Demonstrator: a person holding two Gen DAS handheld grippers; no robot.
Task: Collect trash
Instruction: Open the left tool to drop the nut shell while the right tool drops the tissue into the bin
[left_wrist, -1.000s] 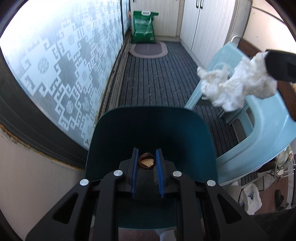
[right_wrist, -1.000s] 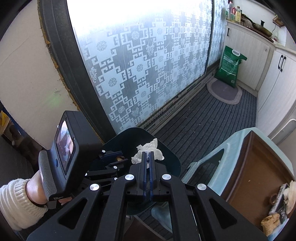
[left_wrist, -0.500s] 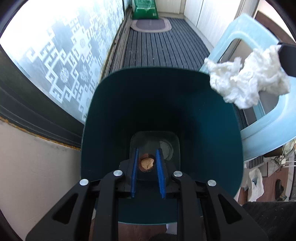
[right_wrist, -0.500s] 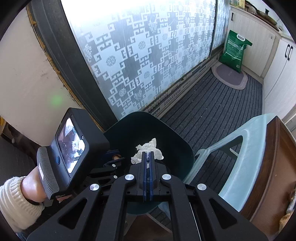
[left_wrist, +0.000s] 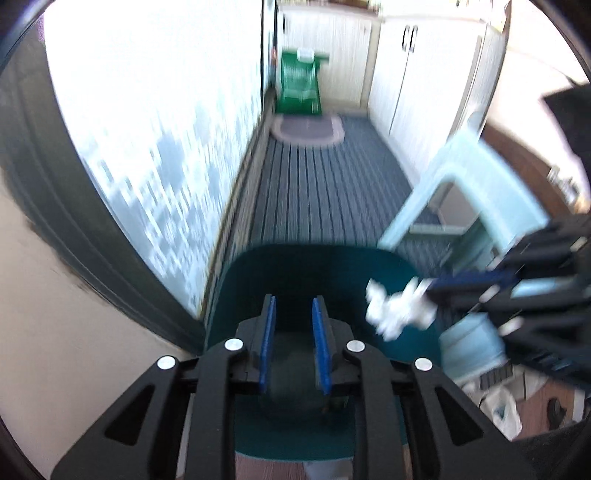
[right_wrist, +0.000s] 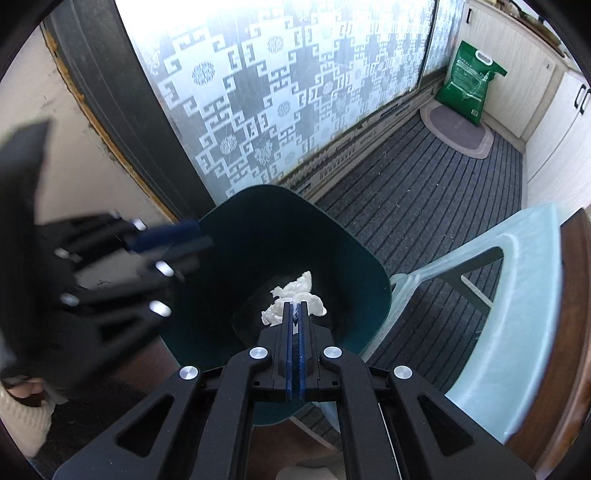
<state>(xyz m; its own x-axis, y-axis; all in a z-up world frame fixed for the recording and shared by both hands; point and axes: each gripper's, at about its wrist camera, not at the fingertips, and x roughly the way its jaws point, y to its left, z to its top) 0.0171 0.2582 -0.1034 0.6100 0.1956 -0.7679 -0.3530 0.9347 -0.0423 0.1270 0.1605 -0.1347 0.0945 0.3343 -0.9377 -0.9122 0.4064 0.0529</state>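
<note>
While your right tool points down into the dark teal bin, its blue pads are clenched on a crumpled white tissue, which hangs inside the bin's mouth, above its bottom and nearer the wall that faces the pale blue plastic chair. In the left wrist view the same tissue shows blurred at the bin's right rim, pinched at the tip of your right tool.

Your left tool hovers over the bin with its pads parted and nothing between them; the jaws have just narrowed a little. From the right wrist view that left tool sits at the bin's left rim, smeared by motion, and a cream knitted sleeve shows below it.

The bin stands on a dark striped floor mat, close against the sliding door with patterned frosted glass. The chair is just beside the bin, on the side away from the glass. Well beyond the bin, at the far end of the mat, a green sack leans by pale cabinets, with a small oval rug in front of it.
</note>
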